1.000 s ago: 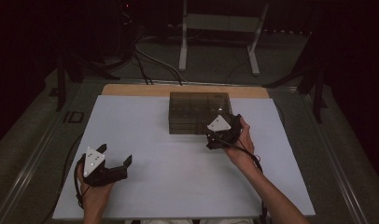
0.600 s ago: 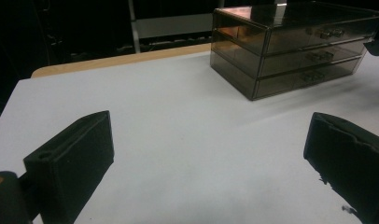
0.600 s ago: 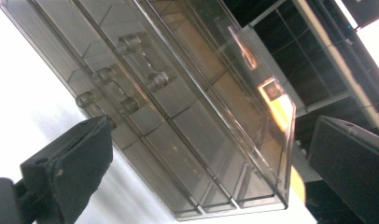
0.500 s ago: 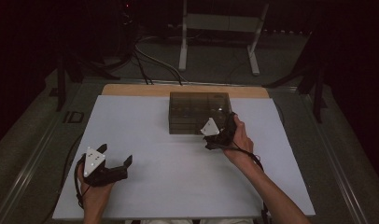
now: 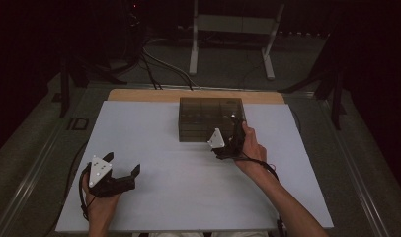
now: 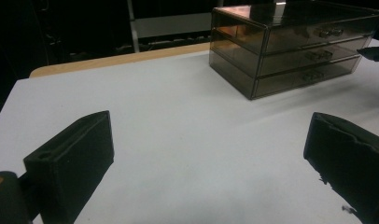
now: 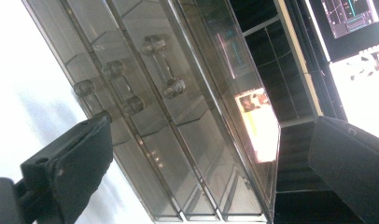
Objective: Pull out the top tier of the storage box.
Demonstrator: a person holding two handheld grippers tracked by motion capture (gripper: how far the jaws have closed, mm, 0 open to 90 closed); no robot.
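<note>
Approach step: your right gripper (image 5: 227,143), fingers apart, faces the smoky translucent plastic three-drawer chest (image 5: 208,116); next, close on a drawer knob (image 7: 160,65); left gripper (image 5: 120,174) idles apart, nearer you.

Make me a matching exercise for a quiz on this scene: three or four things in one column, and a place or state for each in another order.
Things:
1. smoky transparent plastic three-drawer box
2. left gripper
3. right gripper
4. white table sheet

Places or states:
A. open, low over the near left of the table
B. open, right at the drawer fronts
C. far middle of the table, drawers shut
D. covers the wooden tabletop, except a strip at the far edge

Pairs: 1-C, 2-A, 3-B, 4-D
</note>
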